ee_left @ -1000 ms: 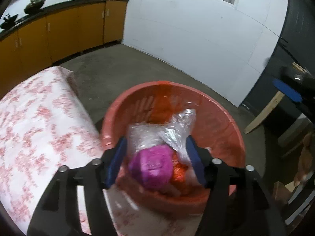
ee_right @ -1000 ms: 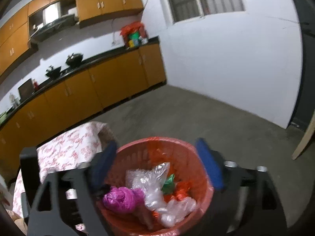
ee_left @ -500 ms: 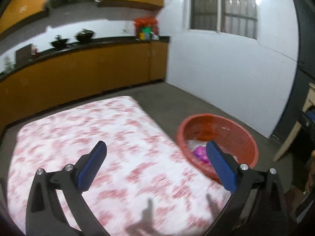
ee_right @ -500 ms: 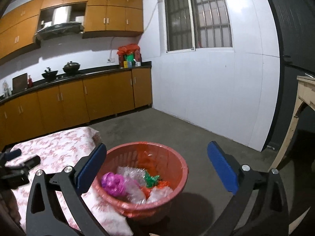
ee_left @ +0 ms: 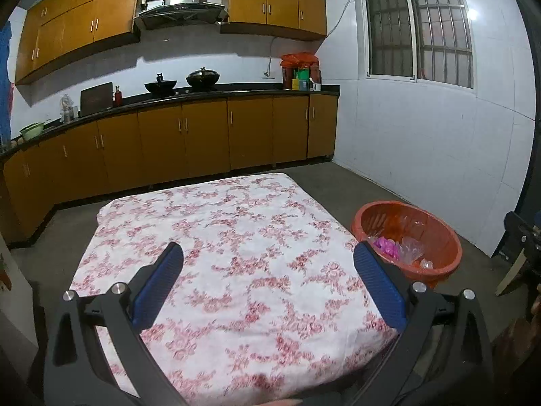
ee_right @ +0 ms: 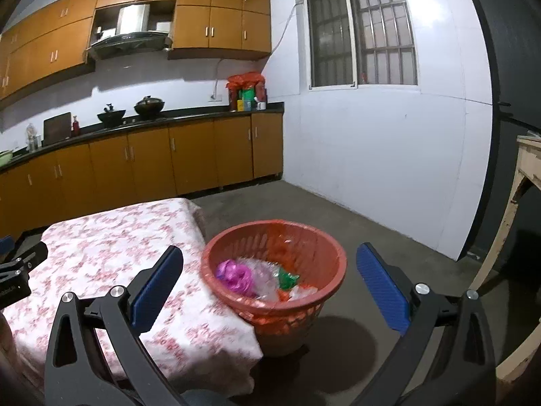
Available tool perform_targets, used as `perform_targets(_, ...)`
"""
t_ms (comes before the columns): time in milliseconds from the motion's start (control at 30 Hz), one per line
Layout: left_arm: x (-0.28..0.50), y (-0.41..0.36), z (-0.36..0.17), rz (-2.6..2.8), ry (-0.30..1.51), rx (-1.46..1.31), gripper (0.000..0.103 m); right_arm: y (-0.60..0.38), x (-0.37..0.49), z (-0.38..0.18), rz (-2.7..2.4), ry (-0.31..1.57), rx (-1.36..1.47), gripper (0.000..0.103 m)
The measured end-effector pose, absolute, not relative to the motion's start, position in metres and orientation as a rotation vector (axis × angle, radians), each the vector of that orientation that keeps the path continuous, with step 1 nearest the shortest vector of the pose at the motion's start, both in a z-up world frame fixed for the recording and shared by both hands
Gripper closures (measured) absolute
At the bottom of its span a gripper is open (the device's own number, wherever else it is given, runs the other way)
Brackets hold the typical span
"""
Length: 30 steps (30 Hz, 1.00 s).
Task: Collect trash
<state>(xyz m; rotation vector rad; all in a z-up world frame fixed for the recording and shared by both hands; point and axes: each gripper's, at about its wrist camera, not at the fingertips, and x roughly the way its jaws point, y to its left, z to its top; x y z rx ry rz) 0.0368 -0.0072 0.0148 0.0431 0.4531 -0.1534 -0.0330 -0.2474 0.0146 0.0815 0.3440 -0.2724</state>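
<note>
A red plastic basket [ee_right: 324, 247] stands on the floor beside the table's right side; it also shows in the left wrist view [ee_left: 446, 237]. It holds a crumpled magenta bag [ee_right: 235, 274], clear plastic wrappers [ee_right: 263, 279] and a green scrap [ee_right: 287, 279]. My left gripper [ee_left: 268, 284] is open and empty above the table with the floral cloth [ee_left: 236, 237]. My right gripper [ee_right: 270, 287] is open and empty, held back from the basket, which sits between its fingers in view.
Orange kitchen cabinets [ee_left: 203, 135] with a black counter run along the back wall, pots on top. A white wall with a barred window [ee_right: 365, 34] is at the right. A pale wooden table leg [ee_right: 507, 223] stands at the far right. Grey floor surrounds the table.
My left gripper let go of the magenta bag and wrappers into the basket, opened, and pulled back over the table. My right gripper also drew back and up from the basket.
</note>
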Motion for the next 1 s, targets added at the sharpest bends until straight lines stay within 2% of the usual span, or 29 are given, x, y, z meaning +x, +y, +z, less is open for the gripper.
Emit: perform_targets(1000, -0.02, 0.006, 0.002, -0.096, 0.454, 0.055, 0.004, -0.196, -0.069, 0.0, -0.237, 0.356, -0.035, 0.002)
